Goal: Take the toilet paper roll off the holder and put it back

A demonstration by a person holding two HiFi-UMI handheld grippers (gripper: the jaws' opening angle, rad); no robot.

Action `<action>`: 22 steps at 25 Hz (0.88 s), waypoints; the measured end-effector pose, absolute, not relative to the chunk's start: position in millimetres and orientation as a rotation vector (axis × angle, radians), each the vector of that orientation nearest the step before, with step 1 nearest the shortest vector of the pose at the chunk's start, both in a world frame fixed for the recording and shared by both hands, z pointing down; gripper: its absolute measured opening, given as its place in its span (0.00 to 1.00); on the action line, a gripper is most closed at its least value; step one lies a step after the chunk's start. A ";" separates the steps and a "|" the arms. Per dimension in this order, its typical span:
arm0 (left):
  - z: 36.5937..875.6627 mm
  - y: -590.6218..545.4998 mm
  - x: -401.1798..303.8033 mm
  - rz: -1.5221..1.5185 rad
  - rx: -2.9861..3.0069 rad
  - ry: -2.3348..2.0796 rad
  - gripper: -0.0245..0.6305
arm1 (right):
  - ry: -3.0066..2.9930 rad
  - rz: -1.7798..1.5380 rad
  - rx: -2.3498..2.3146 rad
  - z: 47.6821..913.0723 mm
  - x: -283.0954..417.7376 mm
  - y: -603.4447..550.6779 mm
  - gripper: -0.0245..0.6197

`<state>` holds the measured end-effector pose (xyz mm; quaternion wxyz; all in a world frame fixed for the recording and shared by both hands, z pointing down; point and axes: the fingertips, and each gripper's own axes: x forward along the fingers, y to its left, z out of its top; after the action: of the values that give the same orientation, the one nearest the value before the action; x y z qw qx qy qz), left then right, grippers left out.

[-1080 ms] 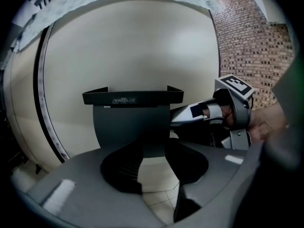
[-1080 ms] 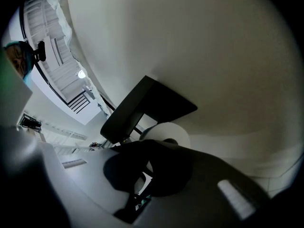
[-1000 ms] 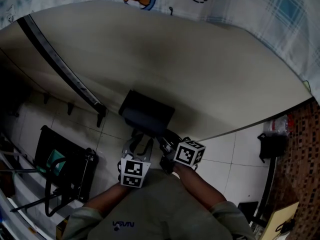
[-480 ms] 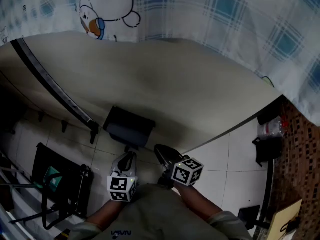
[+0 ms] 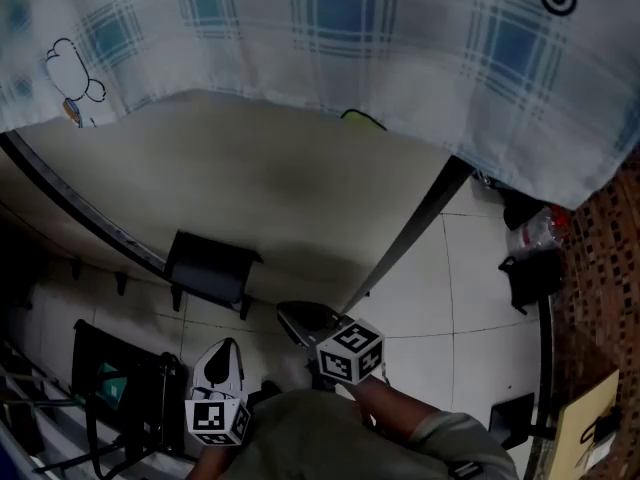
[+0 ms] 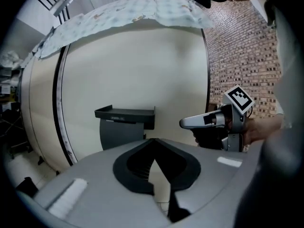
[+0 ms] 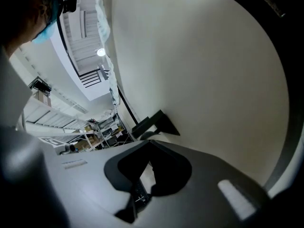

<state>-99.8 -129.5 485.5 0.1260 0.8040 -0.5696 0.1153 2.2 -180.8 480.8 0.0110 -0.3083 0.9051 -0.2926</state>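
Note:
The black toilet paper holder (image 5: 210, 268) is fixed to the curved cream wall; I see no roll on it in any view. In the left gripper view the holder (image 6: 126, 122) is a flat black shelf over a grey body, straight ahead and out of reach. My left gripper (image 5: 227, 348) is low at the left, its jaws met with nothing between them (image 6: 153, 142). My right gripper (image 5: 287, 312) is shut and empty too, to the holder's lower right; it also shows beside the left gripper (image 6: 197, 122). The holder (image 7: 153, 122) lies ahead of the right jaws.
A blue plaid cloth (image 5: 350, 38) with cartoon prints drapes over the cream wall (image 5: 300, 178). A dark band (image 5: 70, 203) runs across the wall. A black metal rack (image 5: 120, 388) stands on the tiled floor at the left. Brick wall (image 5: 600, 268) and dark bags (image 5: 530, 273) are at the right.
Both grippers have drawn back from the holder toward me. The left gripper's jaws, open a second ago, have come together. The head view has swung up toward the cloth.

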 end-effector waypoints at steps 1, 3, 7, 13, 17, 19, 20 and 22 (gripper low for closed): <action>479.4 -125.5 -101.3 0.321 2.339 -1.667 0.05 | 2.840 -0.878 -0.949 471.6 2.6 -177.4 0.04; 464.5 -118.2 -99.7 0.283 2.346 -1.672 0.05 | 2.869 -0.797 -0.941 452.6 6.0 -170.6 0.04; 443.8 -104.8 -90.9 0.229 2.413 -1.647 0.05 | 2.888 -0.613 -1.011 416.1 18.1 -158.8 0.04; 434.1 -54.0 -90.6 0.244 2.498 -1.588 0.05 | 2.873 -0.463 -1.132 394.7 14.0 -99.7 0.04; 434.9 -11.8 -101.0 0.232 2.495 -1.560 0.05 | 2.882 -0.455 -1.185 403.3 -4.4 -45.6 0.04; 437.1 10.6 -102.3 0.210 2.495 -1.535 0.05 | 2.889 -0.450 -1.221 409.1 -10.0 -19.7 0.04; 439.5 21.5 -101.8 0.199 2.496 -1.518 0.05 | 2.893 -0.441 -1.243 411.2 -10.9 -7.7 0.04; 446.5 42.5 -97.7 0.185 2.503 -1.475 0.05 | 2.897 -0.422 -1.300 414.8 -8.8 15.4 0.04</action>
<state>-97.7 42.5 446.5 0.1151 0.8540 -0.5034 0.0632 -8.8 15.4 414.8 -0.0310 -0.4055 0.9040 -0.1316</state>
